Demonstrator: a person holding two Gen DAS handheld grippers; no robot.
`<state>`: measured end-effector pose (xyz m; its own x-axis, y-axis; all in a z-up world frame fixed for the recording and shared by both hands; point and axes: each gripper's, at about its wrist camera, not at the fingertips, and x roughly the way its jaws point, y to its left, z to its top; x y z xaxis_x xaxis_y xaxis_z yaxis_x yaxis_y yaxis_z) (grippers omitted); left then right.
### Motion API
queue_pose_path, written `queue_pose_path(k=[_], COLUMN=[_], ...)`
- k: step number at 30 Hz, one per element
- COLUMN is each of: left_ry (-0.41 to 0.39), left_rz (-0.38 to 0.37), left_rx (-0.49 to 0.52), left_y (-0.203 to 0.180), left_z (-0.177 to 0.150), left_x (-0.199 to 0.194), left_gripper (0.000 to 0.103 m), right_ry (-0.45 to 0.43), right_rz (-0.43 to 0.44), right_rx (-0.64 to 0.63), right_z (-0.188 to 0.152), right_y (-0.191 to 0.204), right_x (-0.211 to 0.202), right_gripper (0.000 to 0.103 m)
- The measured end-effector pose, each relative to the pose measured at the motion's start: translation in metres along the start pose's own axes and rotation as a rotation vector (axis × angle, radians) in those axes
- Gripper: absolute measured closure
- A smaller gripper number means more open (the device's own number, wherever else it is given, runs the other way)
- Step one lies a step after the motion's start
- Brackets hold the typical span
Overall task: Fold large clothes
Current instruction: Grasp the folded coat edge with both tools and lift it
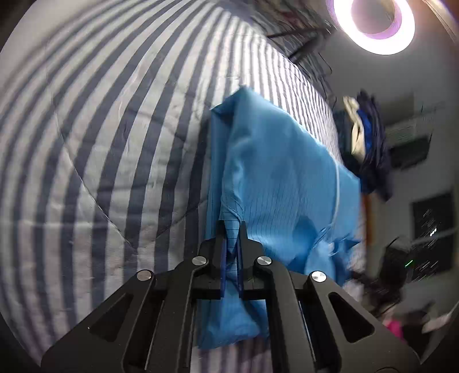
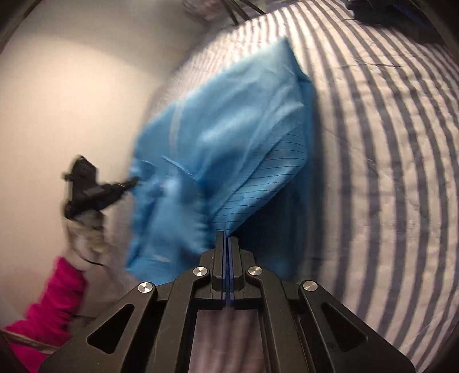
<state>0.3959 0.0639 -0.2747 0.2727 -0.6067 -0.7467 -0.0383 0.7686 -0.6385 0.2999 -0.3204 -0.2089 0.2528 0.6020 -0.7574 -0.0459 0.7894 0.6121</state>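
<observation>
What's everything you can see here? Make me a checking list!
Surface: striped quilt, wrinkled.
Job's things: blue garment, partly lifted off the quilt, held at two spots.
Clutter: dark clothes pile past the quilt's edge.
Grippers: left gripper shut on the garment; right gripper shut on the garment's edge.
Cables: thin dark wires beyond the quilt.
Surroundings: ring light, pale wall, pink sleeve.
</observation>
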Motion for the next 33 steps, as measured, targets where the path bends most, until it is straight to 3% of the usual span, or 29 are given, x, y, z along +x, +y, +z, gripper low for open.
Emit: queue_pose_path(k=[3,4,5,7,10,13,15,16,17,18,20,23,28,31,32,33], left_ry=[-0.012,-0.02,-0.029,-0.048,-0.065,-0.064,-0.05,-0.043,-0.033,-0.02,-0.03,-0.038,-0.046,-0.052,-0.054,-0.057], left_rz=[-0.021,-0.027,-0.032,-0.016,-0.014,-0.006,0.005,0.004,0.001,-0.003,-0.013,0.01,0.019,0.039,0.041,0.043], left_rx=[0.0,0.007,0.012,0.02,0.039,0.044,0.048,0.046,0.043,0.041,0.078,0.137,0.095,0.116,0.123,0.127], left_y=[-0.001,-0.003,-0.003,-0.006,-0.007,-0.012,-0.015,-0.017,-0.018,-0.021,-0.03,-0.038,-0.022,-0.025,-0.028,-0.03], left_z=[-0.001,-0.002,-0.003,-0.001,0.004,0.01,0.015,0.017,0.017,0.017,0.013,0.007,0.008,0.01,0.012,0.013], left_x=[-0.009,-0.014,-0.019,-0.029,-0.038,-0.033,-0.021,-0.014,-0.009,-0.005,-0.006,-0.01,-0.006,-0.006,-0.005,-0.006], left_gripper=[0.089,0.076,0.063,0.059,0.059,0.059,0.059,0.067,0.086,0.095,0.097,0.098,0.098,0.098,0.098,0.098], right_ry=[0.001,-0.007,-0.02,-0.044,-0.087,-0.123,-0.143,-0.148,-0.152,-0.149,-0.13,-0.103,-0.146,-0.183,-0.195,-0.203], right_rz=[0.051,0.071,0.084,0.083,0.055,0.014,-0.009,-0.013,-0.008,0.027,0.038,0.031,-0.071,-0.104,-0.119,-0.128], right_rx=[0.042,0.04,0.027,0.011,0.027,0.058,0.07,0.077,0.086,0.09,0.084,-0.021,-0.037,0.044,0.06,0.075], right_z=[0.001,-0.002,-0.002,-0.002,0.005,0.019,0.027,0.031,0.034,0.036,0.037,0.029,0.028,0.049,0.053,0.058], right_y=[-0.005,-0.005,-0.004,-0.007,-0.014,-0.018,-0.024,-0.029,-0.033,-0.034,-0.02,0.005,0.0,-0.021,-0.026,-0.031], right_x=[-0.008,-0.016,-0.023,-0.032,-0.042,-0.041,-0.037,-0.037,-0.034,-0.028,-0.019,-0.024,-0.039,-0.037,-0.038,-0.034], right_gripper=[0.099,0.099,0.093,0.079,0.077,0.064,0.063,0.063,0.078,0.1,0.103,0.103,0.103,0.077,0.061,0.056])
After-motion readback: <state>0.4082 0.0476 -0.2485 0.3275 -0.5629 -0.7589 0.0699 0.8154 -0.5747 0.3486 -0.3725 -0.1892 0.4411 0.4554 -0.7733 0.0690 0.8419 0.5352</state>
